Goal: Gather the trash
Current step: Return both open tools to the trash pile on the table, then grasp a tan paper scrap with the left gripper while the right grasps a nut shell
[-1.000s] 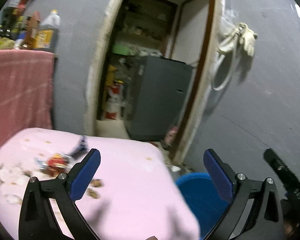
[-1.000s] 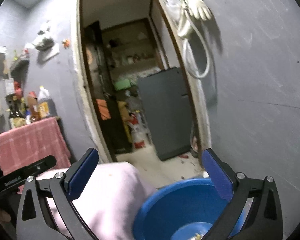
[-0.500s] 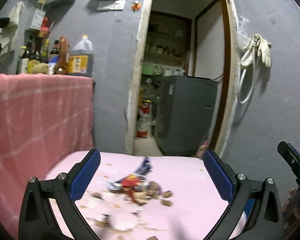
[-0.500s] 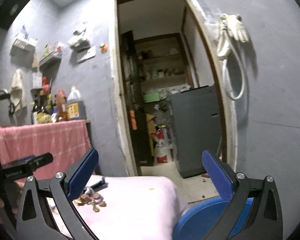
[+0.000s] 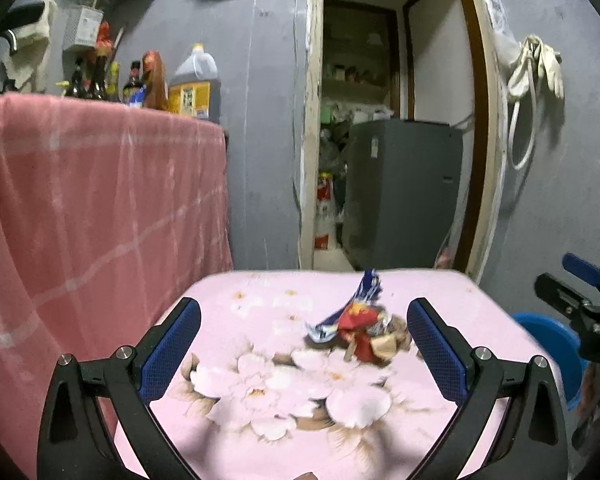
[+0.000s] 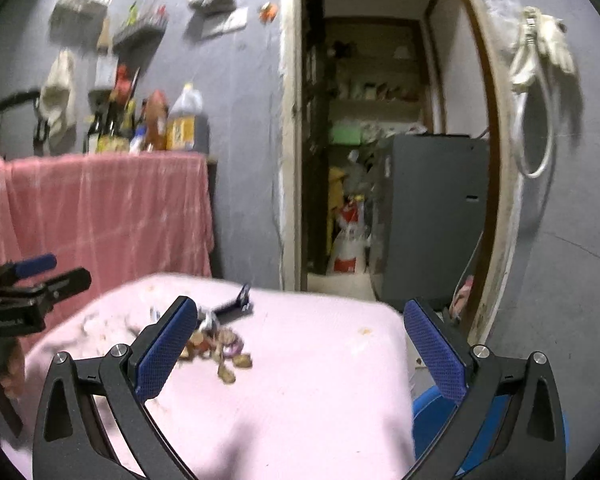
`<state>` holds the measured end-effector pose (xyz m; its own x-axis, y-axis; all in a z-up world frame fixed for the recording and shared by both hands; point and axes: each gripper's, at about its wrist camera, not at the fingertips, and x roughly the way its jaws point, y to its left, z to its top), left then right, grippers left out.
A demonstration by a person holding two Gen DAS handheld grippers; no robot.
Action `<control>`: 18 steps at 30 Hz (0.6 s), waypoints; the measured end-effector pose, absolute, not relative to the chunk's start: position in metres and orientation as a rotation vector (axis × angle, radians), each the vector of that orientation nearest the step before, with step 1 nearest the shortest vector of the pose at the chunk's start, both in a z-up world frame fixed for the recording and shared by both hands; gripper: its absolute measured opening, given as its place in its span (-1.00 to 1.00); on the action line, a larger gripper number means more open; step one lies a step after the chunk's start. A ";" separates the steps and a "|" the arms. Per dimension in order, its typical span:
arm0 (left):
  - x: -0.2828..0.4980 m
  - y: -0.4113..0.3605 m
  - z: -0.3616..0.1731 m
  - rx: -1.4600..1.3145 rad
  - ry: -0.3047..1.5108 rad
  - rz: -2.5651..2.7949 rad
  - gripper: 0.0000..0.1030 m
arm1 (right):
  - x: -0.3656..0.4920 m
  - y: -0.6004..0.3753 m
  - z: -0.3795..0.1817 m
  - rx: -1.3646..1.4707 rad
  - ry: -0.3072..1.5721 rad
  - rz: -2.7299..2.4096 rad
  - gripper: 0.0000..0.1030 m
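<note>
A small pile of trash [image 5: 360,330], a red and blue wrapper with brown scraps, lies on the pink floral tablecloth [image 5: 260,392]. It also shows in the right wrist view [image 6: 216,346]. My left gripper [image 5: 304,350] is open and empty, with the pile just inside its right finger. My right gripper [image 6: 300,346] is open and empty, above the table, with the pile by its left finger. A blue basin [image 5: 552,344] sits low at the table's right side and shows in the right wrist view [image 6: 424,424] too.
A pink-draped counter [image 5: 80,200] with bottles [image 5: 192,84] stands to the left. An open doorway [image 5: 380,140] with a grey appliance [image 5: 404,188] is behind the table. Gloves and a hose [image 5: 534,68] hang on the grey wall at the right.
Both views have swung left, away from the blue basin and toward the table top. The trash pile now sits between my left gripper's fingers. Both grippers stay open.
</note>
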<state>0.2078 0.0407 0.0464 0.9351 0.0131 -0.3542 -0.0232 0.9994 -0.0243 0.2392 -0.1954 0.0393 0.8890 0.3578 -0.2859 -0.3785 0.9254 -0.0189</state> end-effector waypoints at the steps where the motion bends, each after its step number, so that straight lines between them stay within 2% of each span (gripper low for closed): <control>1: 0.210 0.041 0.043 -0.023 0.376 0.013 0.96 | 0.242 -0.191 0.036 -0.091 0.306 0.392 1.00; 11: 0.242 0.051 0.018 -0.072 0.560 -0.036 0.95 | 0.276 -0.160 -0.004 -0.172 0.580 0.465 1.00; 13: 0.248 0.053 0.016 -0.095 0.586 -0.048 0.94 | 0.283 -0.161 -0.009 -0.138 0.633 0.487 0.90; 15: 0.253 0.055 0.013 -0.103 0.605 -0.060 0.85 | 0.288 -0.162 -0.013 -0.118 0.668 0.500 0.59; 18: 0.261 0.054 0.009 -0.102 0.648 -0.092 0.54 | 0.296 -0.161 -0.020 -0.104 0.718 0.518 0.55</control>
